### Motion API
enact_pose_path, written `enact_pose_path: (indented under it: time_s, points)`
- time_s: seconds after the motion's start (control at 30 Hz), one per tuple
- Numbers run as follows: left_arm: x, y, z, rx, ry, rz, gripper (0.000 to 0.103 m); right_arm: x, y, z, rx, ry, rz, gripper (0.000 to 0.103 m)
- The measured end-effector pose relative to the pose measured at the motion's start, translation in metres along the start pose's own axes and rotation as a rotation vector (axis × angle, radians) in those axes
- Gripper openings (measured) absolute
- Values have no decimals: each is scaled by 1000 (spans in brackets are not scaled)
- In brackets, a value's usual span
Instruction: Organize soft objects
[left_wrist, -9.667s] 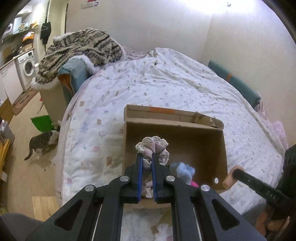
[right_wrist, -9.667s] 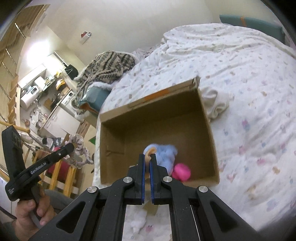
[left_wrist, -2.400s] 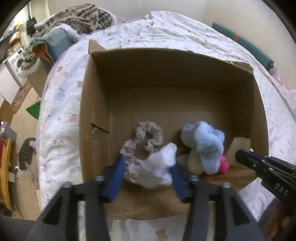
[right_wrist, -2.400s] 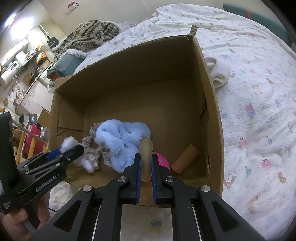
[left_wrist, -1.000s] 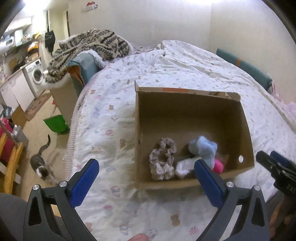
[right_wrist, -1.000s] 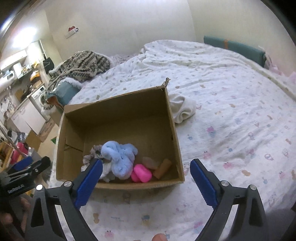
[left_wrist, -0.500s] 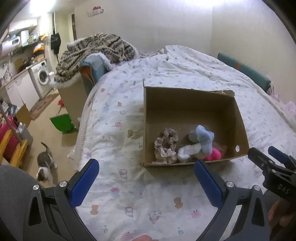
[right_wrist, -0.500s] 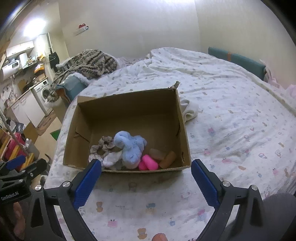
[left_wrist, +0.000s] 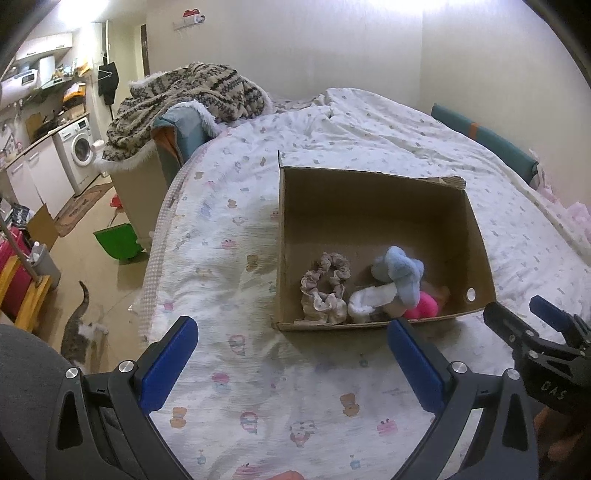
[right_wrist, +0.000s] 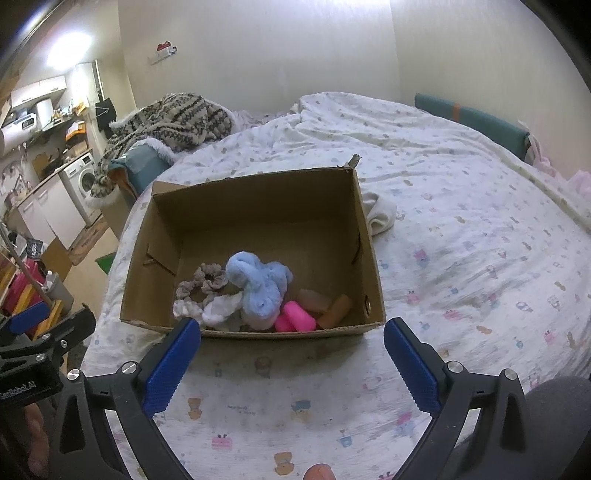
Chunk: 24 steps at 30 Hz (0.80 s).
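The left gripper (left_wrist: 291, 354) is spread wide, its two blue pads far from each other, and it holds nothing; it hangs above the printed bedcover (left_wrist: 236, 258), just before the near wall of the cardboard box (left_wrist: 373, 206). The right gripper (right_wrist: 291, 356) is opened wide in the same way and is also empty, above the cover at the near edge of the box. In the left wrist view the right gripper shows at the right border, beside the near right corner of the box. Inside the box, all along the near wall, lie the soft things — a beige scrunchie (right_wrist: 201, 284) at the left, a white fluffy piece (right_wrist: 221, 308) touching it, and a light blue plush toy (right_wrist: 258, 284) that lies partly over the white piece. To the right of the plush toy are a bright pink roll (right_wrist: 295, 315), a pale peach piece (right_wrist: 314, 299) behind it and an orange-tan roll (right_wrist: 336, 306) near the right wall. The far half of the box floor is bare cardboard. Outside the box, against its right wall, a white cloth (right_wrist: 378, 216) lies crumpled on the cover. Further away — on the floor at the left of the bed — a cat (left_wrist: 79, 332) is near a green bin (left_wrist: 118, 242).
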<state>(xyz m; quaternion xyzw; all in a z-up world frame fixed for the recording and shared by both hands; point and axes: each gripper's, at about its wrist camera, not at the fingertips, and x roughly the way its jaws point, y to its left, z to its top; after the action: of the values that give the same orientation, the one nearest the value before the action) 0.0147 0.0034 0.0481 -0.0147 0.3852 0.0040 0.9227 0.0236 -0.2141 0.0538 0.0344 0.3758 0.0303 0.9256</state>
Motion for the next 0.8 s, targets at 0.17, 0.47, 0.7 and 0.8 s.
enact_pose_path:
  time_s: [0.17, 0.47, 0.7, 0.8]
  points:
    - [2, -1, 0, -3, 7, -9, 102, 0, 2, 0, -7, -1, -7, 103]
    - [2, 0, 0, -5, 1, -11, 102, 1, 2, 0, -10, -1, -6, 103]
    - [1, 0, 0, -3, 3, -11, 102, 1, 3, 0, -9, 0, -8, 103]
    - [1, 0, 0, -4, 2, -11, 102, 1, 3, 0, -9, 0, -6, 103]
